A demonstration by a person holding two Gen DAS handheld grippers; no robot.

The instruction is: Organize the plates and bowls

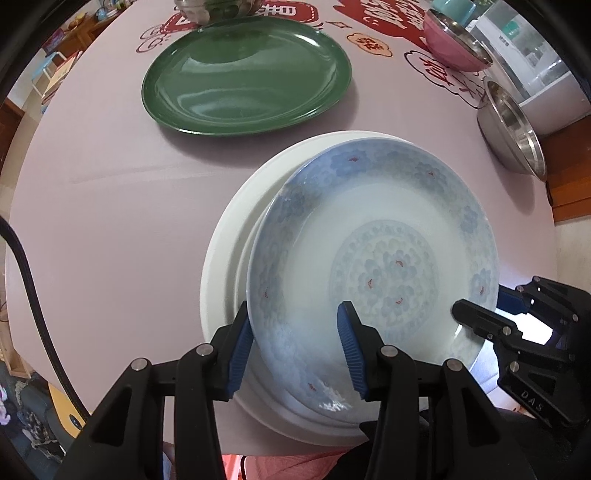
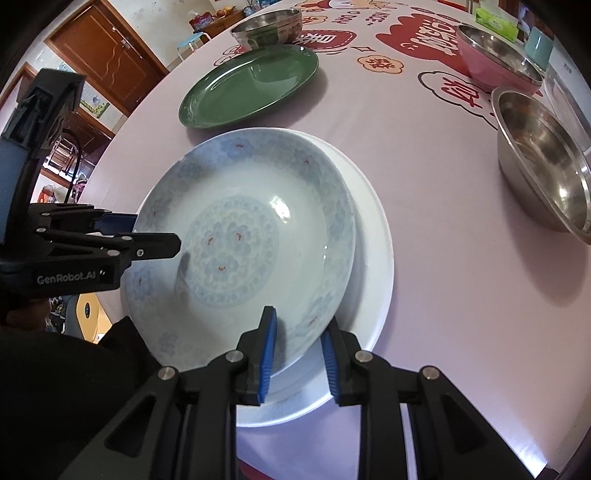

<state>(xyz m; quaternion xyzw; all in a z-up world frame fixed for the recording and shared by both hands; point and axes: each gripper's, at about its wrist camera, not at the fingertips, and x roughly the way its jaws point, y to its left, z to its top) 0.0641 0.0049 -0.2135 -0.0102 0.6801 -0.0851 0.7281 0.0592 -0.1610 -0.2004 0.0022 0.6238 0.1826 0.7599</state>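
Observation:
A blue-flowered plate lies tilted on a larger white plate near the table's front edge; both show in the right wrist view, the flowered plate on the white plate. My left gripper straddles the flowered plate's near-left rim, one finger inside the plate and one outside it. My right gripper straddles its right rim the same way. Both sets of jaws stand apart around the rim. A green plate lies further back.
A steel bowl sits at the right, a pink bowl behind it, and another steel bowl at the far end. The table has a lilac cloth with red prints. Its front edge is just below the plates.

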